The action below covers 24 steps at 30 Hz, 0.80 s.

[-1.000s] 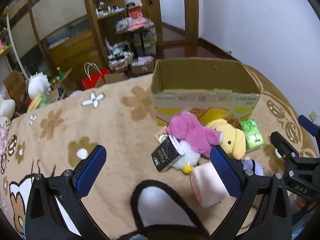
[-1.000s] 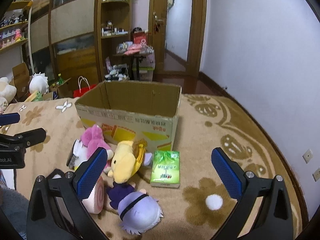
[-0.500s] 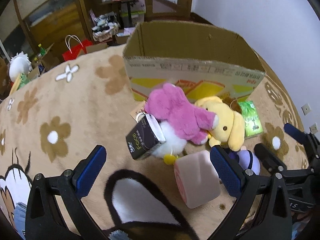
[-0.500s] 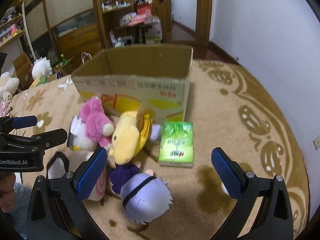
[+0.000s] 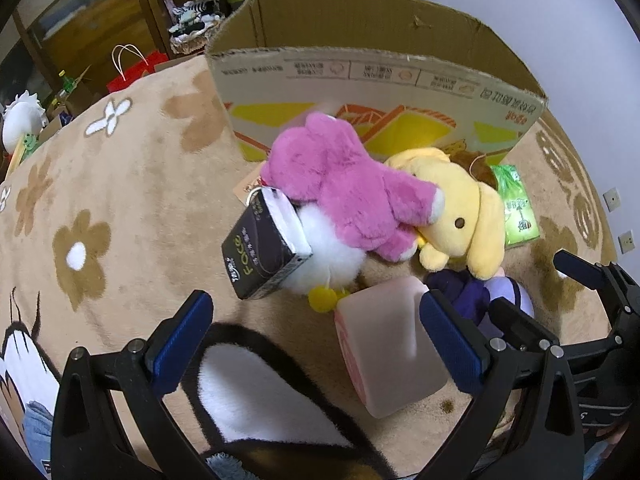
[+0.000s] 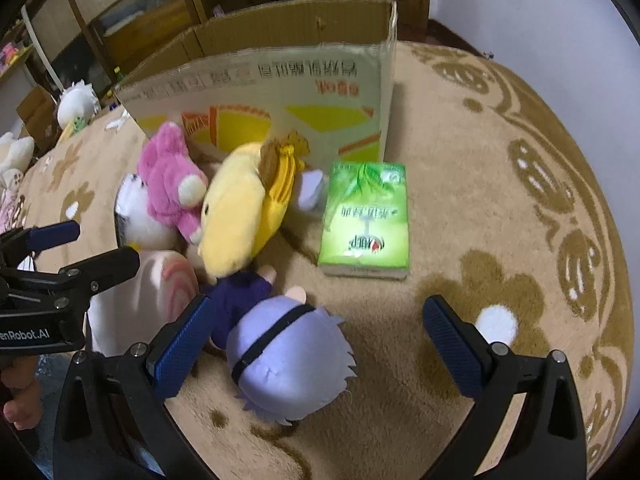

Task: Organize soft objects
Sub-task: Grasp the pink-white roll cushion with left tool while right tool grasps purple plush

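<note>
A heap of soft toys lies on the carpet before an open cardboard box (image 5: 376, 80) (image 6: 280, 84): a pink plush (image 5: 352, 192) (image 6: 168, 172), a yellow dog plush (image 5: 460, 212) (image 6: 240, 220), a white plush (image 5: 332, 256), a pink roll cushion (image 5: 388, 352) (image 6: 160, 292) and a lilac-haired doll (image 6: 284, 356) (image 5: 508, 296). A black tissue pack (image 5: 264, 248) leans on the heap; a green tissue pack (image 6: 366, 220) (image 5: 516, 208) lies flat. My left gripper (image 5: 316, 348) is open, just before the roll cushion. My right gripper (image 6: 316, 348) is open, with the doll between its fingers.
Beige flower-patterned carpet (image 6: 500, 184) spreads to the right of the heap. Wooden shelves and cabinets (image 5: 92, 20), a red bag (image 5: 136, 68) and more plush toys (image 6: 76, 100) stand beyond the carpet's far edge. Each gripper shows in the other's view.
Both grippers have moved forward and down toward the heap. The roll cushion and the doll now lie close between their open fingers. The toys have not moved.
</note>
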Each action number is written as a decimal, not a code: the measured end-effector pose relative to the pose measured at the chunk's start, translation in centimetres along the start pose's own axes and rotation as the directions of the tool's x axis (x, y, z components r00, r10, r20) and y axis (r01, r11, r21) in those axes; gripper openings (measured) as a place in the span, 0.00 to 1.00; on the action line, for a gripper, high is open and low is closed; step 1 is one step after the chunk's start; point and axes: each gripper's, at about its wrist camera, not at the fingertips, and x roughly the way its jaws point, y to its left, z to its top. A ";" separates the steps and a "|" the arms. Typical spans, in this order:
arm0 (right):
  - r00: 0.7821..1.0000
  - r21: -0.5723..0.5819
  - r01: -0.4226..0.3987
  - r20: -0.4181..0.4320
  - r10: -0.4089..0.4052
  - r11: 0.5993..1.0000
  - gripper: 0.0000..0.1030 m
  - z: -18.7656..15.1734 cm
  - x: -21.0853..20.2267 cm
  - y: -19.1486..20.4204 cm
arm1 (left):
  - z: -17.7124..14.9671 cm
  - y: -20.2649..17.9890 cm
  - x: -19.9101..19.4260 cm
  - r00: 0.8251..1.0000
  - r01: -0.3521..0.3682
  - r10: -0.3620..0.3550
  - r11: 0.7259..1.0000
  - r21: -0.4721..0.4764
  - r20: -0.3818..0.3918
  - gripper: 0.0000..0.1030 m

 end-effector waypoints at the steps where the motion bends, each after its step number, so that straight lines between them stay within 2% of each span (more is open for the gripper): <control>1: 1.000 -0.002 0.000 -0.006 0.000 1.000 1.00 0.1 0.0 0.1 | 0.0 0.0 0.1 1.000 0.002 -0.002 1.000 0.001 -0.004 0.99; 15: 0.995 -0.048 0.001 -0.103 -0.006 0.999 1.00 -0.3 1.8 0.9 | 0.3 -0.7 1.3 0.997 0.065 -0.065 0.998 -0.016 -0.039 0.98; 20: 0.994 -0.066 -0.005 -0.111 -0.003 0.998 1.00 -0.3 2.1 1.2 | 0.3 -1.0 1.3 0.996 0.078 -0.079 0.997 -0.011 -0.040 0.98; 24: 0.992 -0.077 -0.012 -0.122 0.002 0.997 1.00 -0.3 2.6 1.6 | 0.1 -1.2 1.9 0.994 0.082 -0.084 0.996 -0.020 -0.073 0.98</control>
